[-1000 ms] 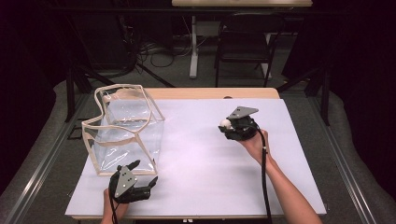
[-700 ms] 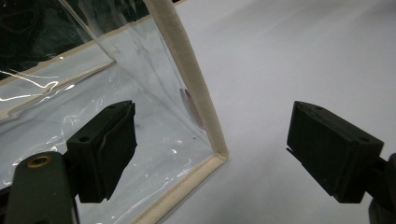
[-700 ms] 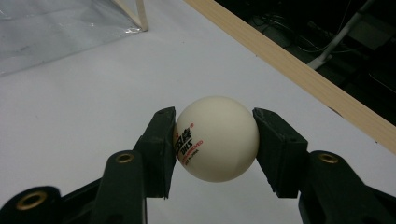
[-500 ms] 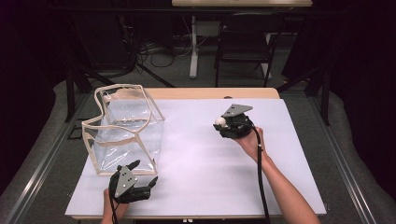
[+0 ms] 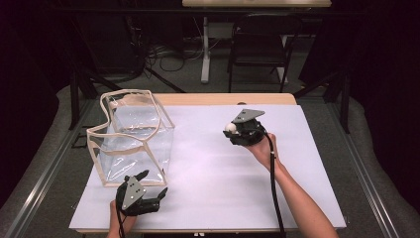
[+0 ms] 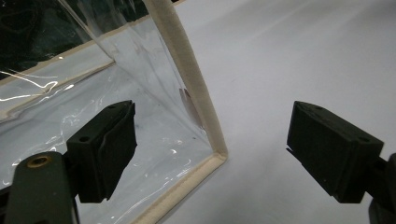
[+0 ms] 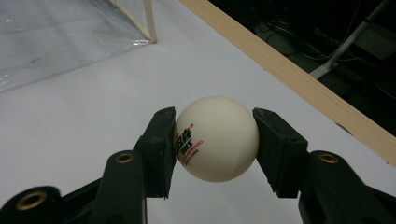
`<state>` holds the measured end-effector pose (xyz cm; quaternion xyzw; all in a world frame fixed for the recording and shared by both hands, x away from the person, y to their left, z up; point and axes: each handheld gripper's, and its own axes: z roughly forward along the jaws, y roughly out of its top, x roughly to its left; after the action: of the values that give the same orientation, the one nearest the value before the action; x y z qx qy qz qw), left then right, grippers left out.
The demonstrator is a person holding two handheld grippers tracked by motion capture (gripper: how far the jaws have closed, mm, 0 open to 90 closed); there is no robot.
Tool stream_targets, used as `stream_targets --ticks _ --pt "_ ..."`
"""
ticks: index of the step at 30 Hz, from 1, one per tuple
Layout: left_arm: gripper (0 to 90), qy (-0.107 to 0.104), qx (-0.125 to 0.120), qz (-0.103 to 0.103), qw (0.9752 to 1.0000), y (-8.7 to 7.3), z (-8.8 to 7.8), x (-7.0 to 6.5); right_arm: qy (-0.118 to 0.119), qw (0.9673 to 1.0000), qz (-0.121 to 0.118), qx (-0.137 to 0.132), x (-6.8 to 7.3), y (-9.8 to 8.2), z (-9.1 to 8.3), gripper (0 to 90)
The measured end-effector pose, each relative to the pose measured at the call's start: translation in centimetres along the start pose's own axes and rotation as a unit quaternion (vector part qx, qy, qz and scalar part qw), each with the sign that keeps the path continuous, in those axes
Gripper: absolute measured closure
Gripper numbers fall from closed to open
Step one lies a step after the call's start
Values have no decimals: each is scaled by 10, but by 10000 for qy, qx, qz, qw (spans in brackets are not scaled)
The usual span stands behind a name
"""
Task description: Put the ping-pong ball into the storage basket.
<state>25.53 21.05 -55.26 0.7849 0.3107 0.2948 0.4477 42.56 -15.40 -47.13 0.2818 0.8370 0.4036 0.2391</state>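
Your right claw [image 5: 233,130] is clamped on the white ball [image 7: 216,138], held above the table [image 5: 208,198] and well apart from the clear bag [image 5: 131,141]. Keep this firm squeeze and carry it over the bag's open top. Your left claw [image 5: 148,186], jaws apart beside the bag's near corner, could steady the rim.

A white table-tennis ball [image 7: 217,138], printed with small red and black lettering on 1 side, sits clamped between the 2 black jaws of the right gripper [image 7: 215,144], raised above the white table cover and well apart from the clear bag [image 5: 132,136].
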Motion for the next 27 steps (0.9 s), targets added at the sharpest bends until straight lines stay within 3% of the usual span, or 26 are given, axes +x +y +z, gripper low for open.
stream_targets --ticks 27 --pt "158 8 10 -3 10000 0 0 0 166 9997 -159 -71 10 22 12 508"
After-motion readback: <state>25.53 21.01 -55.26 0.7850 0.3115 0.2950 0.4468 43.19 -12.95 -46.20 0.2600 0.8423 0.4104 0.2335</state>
